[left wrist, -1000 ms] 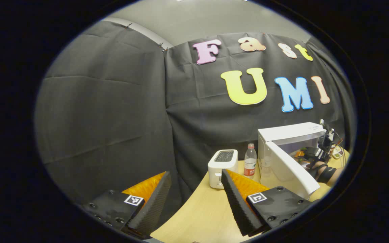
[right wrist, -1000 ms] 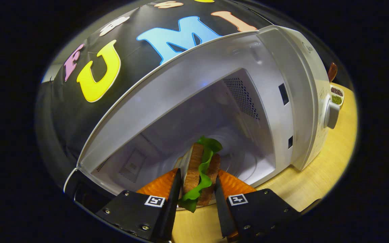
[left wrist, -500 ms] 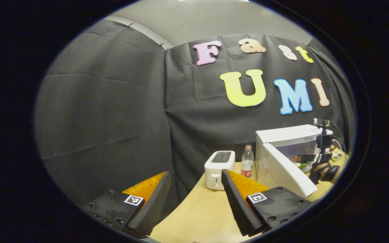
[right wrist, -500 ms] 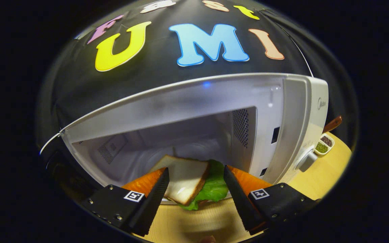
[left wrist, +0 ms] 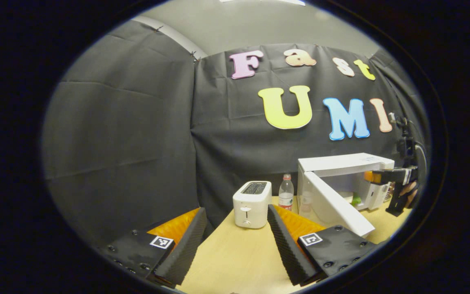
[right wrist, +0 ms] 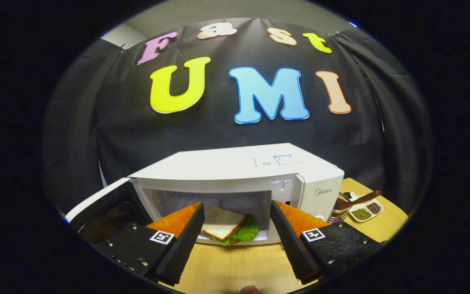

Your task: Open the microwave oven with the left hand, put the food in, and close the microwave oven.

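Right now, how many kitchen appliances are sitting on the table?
2: a white toaster left of the water bottle, and a white microwave right of it, door open. Others may be hidden.

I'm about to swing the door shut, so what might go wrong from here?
The sandwich lies near the front of the microwave cavity, so the door might catch it. The left gripper is open and well short of the door, beside the toaster and bottle, and a wide sweep might knock them.

Right tongs (right wrist: 235, 237) released the sandwich (right wrist: 225, 228) and backed away
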The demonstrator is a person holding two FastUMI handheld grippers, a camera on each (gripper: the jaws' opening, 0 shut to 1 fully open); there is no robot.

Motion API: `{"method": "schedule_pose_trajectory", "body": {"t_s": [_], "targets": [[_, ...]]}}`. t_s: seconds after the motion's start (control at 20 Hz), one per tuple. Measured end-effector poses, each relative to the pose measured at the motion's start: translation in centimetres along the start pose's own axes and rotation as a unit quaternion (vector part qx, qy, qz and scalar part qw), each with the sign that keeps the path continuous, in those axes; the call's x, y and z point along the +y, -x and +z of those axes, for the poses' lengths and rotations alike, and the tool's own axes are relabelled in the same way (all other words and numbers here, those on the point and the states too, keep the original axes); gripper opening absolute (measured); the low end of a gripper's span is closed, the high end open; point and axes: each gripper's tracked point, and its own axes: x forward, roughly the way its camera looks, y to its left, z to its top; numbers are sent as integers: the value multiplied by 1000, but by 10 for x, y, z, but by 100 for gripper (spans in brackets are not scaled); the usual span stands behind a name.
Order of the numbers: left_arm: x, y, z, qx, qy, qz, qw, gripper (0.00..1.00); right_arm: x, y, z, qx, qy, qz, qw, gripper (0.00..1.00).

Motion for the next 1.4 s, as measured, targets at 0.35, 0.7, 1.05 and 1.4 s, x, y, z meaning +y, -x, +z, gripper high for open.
{"method": "schedule_pose_trajectory", "body": {"t_s": [0.35, 0.7, 1.05, 1.4], "targets": [[-14, 1, -28, 20, 10, 4, 1000, 94, -43, 77, 59, -57, 5, -3, 998, 98], [-40, 13, -63, 49, 3, -7, 999, 98, -78, 149, 81, -75, 27, -4, 997, 98], [-63, 19, -90, 77, 16, -10, 997, 76, -107, 197, 88, -75, 19, -15, 997, 98], [-89, 26, -95, 88, 8, -4, 996, 16, -136, 219, 88, -72, 24, -24, 997, 98]]}}
